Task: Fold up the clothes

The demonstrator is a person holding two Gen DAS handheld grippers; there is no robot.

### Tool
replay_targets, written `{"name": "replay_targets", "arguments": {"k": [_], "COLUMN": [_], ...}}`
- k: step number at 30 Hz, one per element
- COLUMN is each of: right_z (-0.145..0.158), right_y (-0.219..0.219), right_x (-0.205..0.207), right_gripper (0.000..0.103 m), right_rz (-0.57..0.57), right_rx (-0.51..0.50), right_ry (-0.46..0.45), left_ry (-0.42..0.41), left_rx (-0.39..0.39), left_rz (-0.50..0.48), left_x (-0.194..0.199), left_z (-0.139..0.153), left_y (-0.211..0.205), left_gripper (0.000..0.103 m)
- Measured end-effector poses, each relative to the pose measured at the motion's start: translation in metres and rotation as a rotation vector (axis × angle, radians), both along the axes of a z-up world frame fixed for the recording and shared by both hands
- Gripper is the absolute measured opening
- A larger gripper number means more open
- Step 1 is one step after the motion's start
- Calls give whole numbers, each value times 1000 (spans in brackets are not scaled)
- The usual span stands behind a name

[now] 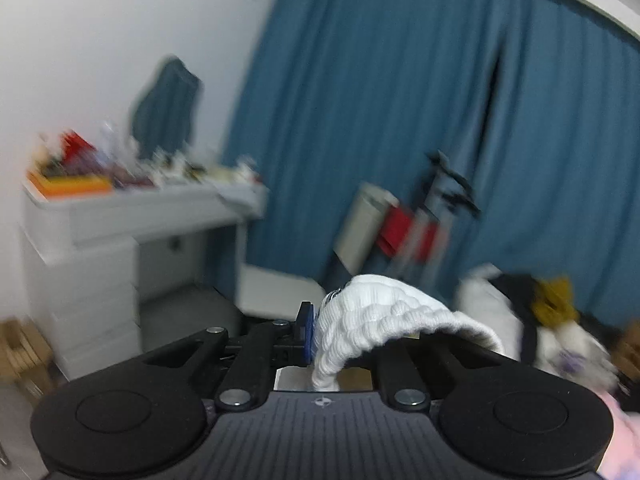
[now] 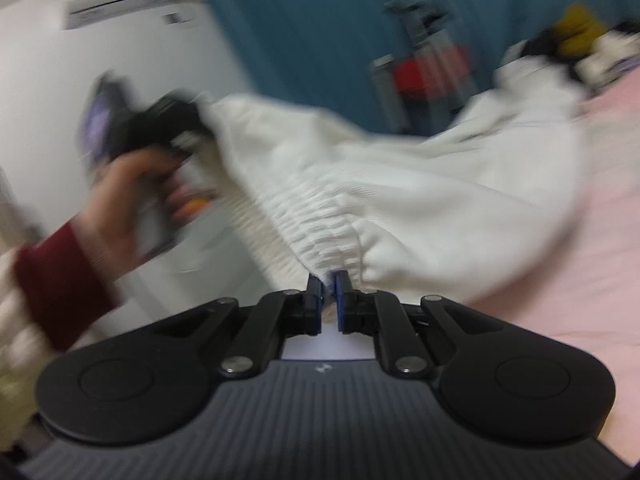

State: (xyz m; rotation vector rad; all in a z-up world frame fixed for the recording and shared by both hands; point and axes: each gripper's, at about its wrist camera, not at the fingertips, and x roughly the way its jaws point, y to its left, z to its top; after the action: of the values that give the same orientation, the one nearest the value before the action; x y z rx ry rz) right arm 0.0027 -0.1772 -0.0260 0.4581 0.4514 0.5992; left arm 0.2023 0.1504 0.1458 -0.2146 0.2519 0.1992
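Note:
A white garment with a ribbed elastic waistband (image 2: 320, 220) hangs stretched between my two grippers, lifted above the pink bed. My right gripper (image 2: 329, 280) is shut on one end of the waistband. In the right wrist view my left gripper (image 2: 188, 128) grips the other end, held by a hand with a dark red cuff. In the left wrist view the left gripper (image 1: 320, 320) is shut on the ribbed waistband (image 1: 380, 320), which drapes over and hides its right finger. Both views are motion-blurred.
A pink bedsheet (image 2: 580, 280) lies at the right. A pile of other clothes (image 1: 540, 312) sits at the bed's far end. A white desk (image 1: 120, 216) with clutter stands at the left, blue curtains (image 1: 400, 100) behind, and a red item by a stand (image 1: 404, 232).

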Motion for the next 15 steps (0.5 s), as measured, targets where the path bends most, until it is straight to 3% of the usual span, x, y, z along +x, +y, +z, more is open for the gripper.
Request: {"name": "replay_targets", "arguments": {"k": [3,6,11,14,15], "right_z": [-10,-38,-73,-66,-63], "right_y": [73,119,126,106,101], "right_x": [12,30,51,57,58], "right_gripper": [11,11,12,13,14], "right_rz": [98,153,194,208,211], "right_rx": [-41,-102,-158,-142,-139], "right_ry": [-15,30,76,75,77], "left_ry": [43,139,258,271,272], "left_rx": [73,56,-58,-75,-78], "left_rz": [60,97,143,129,124], "left_x": [26,45,54,49,45], "left_z": [-15,-58,-131,-145,-145], "left_y": [38,79,131,150,154], "left_gripper": [11,11,12,14,21]}}
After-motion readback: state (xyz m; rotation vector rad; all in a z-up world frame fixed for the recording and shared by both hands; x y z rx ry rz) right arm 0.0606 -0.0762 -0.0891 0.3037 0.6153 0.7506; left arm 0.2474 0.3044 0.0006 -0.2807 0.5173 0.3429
